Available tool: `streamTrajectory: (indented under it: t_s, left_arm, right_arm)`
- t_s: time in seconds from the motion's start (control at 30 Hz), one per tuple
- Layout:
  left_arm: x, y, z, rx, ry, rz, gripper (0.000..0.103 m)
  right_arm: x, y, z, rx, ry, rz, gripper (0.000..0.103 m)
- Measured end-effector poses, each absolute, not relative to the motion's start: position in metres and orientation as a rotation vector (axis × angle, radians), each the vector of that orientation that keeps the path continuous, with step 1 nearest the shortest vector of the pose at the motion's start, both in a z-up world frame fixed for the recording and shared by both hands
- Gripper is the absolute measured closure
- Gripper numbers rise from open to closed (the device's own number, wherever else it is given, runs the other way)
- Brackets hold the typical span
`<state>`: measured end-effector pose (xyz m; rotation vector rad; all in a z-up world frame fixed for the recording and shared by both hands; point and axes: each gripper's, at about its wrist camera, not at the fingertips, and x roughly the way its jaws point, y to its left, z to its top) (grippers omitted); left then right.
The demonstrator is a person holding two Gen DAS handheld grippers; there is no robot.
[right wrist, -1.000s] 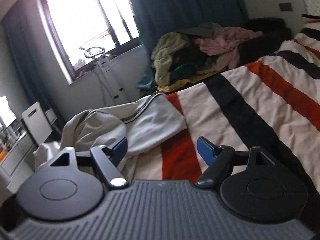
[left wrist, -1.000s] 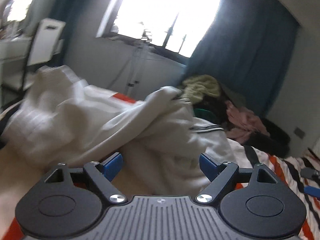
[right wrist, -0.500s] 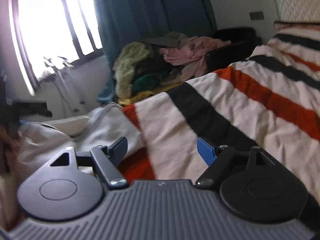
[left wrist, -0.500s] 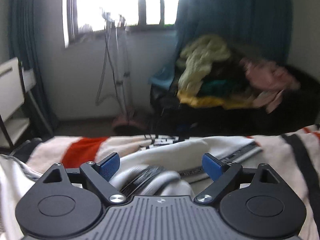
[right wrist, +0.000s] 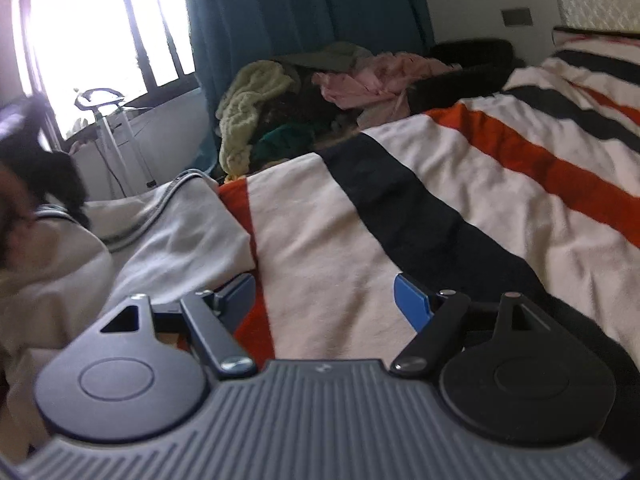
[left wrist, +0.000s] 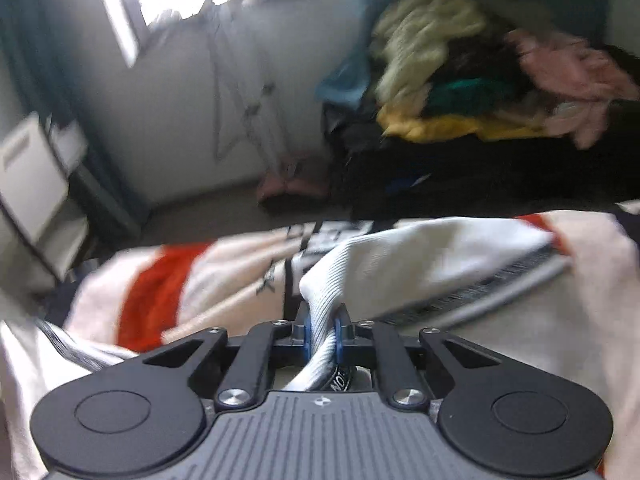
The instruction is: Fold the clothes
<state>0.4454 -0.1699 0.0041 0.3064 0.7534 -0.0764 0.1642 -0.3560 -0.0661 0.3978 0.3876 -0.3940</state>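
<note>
Risk: left gripper (left wrist: pixel 323 334) has only a narrow gathered ridge of the white garment (left wrist: pixel 424 264) between its blue pads (left wrist: pixel 307 334). Ribbed cloth, bunched rather than flat; a sharp pull could slide it out, or lift one layer and leave the rest dragging on the striped blanket (right wrist: pixel 460 200)

Risk: a dark printed strap or label lies under the left jaws with the cloth. If caught in the pinch it may twist the fold line. Cannot tell whether it is clamped

Risk: right gripper (right wrist: pixel 326 296) holds nothing. One-sided lift would swing the garment and undo any flat lay

Jaws: left have just been closing and are now clenched on the garment's ribbed edge, cloth plainly between them. Right spread wide, empty, over bare blanket just beside the garment's near edge

Garment: on the bed, crumpled, at the blanket's end nearest the window (right wrist: pixel 100 32), the clothes pile (right wrist: pixel 288 92) lying beyond it

Pose: left tilted downward, low over the garment, facing the pile. Right angled gently down along the blanket, garment off its left finger (right wrist: pixel 236 296)
</note>
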Motion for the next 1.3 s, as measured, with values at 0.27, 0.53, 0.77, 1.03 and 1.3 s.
streamTrajectory:
  t_s: [0.27, 0.53, 0.77, 1.03, 1.3]
  left_arm:
    - [0.243, -0.155, 0.074, 0.308, 0.474, -0.303, 0.095]
    - [0.071, -0.088, 0.009, 0.118, 0.545, -0.358, 0.095]
    - [0.057, -0.025, -0.063, -0.069, 0.669, -0.348, 0.092]
    - [0.06, 0.004, -0.053, -0.178, 0.6, -0.331, 0.029]
    - [0.067, 0.023, -0.037, -0.178, 0.545, -0.219, 0.019]
  right_arm:
    - [0.136, -0.358, -0.038, 0.343, 0.282, -0.467, 0.025]
    - [0.09, -0.352, -0.009, 0.267, 0.238, -0.495, 0.025]
    - [0.073, -0.32, 0.003, 0.169, 0.272, -0.396, 0.025]
    - [0.089, -0.291, -0.005, 0.144, 0.369, -0.302, 0.025]
    - [0.103, -0.288, -0.03, 0.271, 0.469, -0.185, 0.025]
